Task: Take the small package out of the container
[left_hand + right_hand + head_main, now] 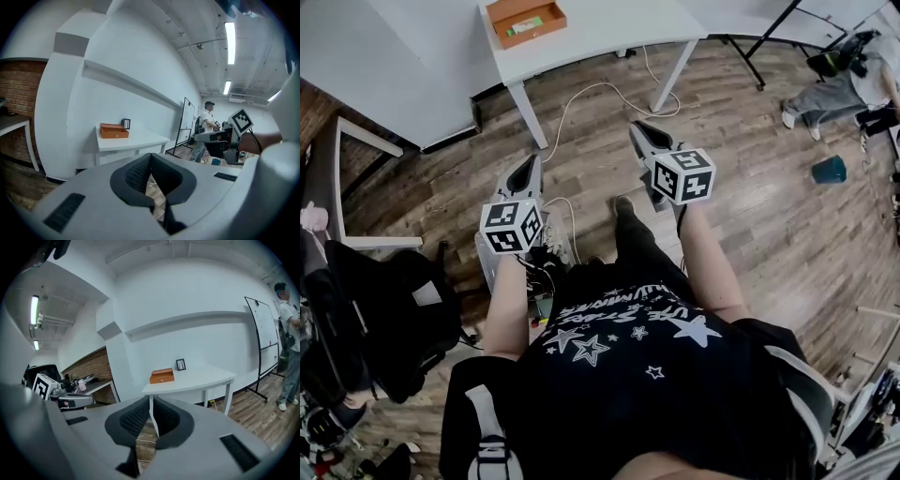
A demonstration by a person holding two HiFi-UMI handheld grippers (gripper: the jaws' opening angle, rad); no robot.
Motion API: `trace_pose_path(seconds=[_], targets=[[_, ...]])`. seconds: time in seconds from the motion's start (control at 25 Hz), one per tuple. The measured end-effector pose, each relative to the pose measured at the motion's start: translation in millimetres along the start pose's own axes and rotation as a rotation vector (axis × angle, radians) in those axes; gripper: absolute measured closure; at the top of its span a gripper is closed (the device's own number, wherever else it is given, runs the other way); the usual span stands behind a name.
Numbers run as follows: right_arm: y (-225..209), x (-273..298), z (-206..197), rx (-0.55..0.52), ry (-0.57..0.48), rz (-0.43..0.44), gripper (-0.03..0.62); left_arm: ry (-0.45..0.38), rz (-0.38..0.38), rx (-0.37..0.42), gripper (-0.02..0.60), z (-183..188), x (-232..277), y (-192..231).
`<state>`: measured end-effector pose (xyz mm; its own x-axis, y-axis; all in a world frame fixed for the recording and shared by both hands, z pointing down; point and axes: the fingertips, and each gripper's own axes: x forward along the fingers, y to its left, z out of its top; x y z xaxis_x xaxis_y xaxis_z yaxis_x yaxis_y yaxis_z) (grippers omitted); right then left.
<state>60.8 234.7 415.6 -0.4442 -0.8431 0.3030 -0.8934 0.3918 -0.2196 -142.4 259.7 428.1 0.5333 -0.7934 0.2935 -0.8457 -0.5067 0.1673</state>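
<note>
An open orange container [494, 25] stands on the white table [609, 23] ahead of me, and a small green package [525, 25] lies inside it. Both gripper views show the same box, closed side on, as the container [114, 131] and the container [162, 376]; the package is hidden there. My left gripper [525, 169] and right gripper [640, 129] hang in the air over the wooden floor, well short of the table. From its own camera the left gripper [151, 157] is shut and empty. The right gripper [151, 402] is shut and empty too.
A cable [581, 94] trails over the floor by the table legs. A person [839, 84] and a teal object [830, 170] are at the far right. Black bags and a chair [375, 319] crowd my left. A rolling whiteboard [188, 117] stands beyond the table.
</note>
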Motion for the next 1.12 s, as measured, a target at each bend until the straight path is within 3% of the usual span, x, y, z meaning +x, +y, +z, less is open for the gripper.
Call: trace_pose_path(seconds=[0.16,0.48,0.68,1.12], targets=[[-7.0,15.8,-5.7,0.024,0.026,0.002,0.537,0.004,0.002,-0.007,0.562,-5.4,7.8,3.0],[-38.2,89.1,13.1,0.034,0.031,0.059,0.536,0.027,0.077,-0.006,0.563,9.5,61.2,43.6],[-75.6,160.4,37.2,0.05,0.05,0.11,0.537,0.053,0.132,-0.008,0.563,30.5,121.1,78.1],[-182.9,279.1,112.4,0.037,0.044,0.165,0.536,0.043,0.169,0.006,0.563,92.4,263.3,110.6]])
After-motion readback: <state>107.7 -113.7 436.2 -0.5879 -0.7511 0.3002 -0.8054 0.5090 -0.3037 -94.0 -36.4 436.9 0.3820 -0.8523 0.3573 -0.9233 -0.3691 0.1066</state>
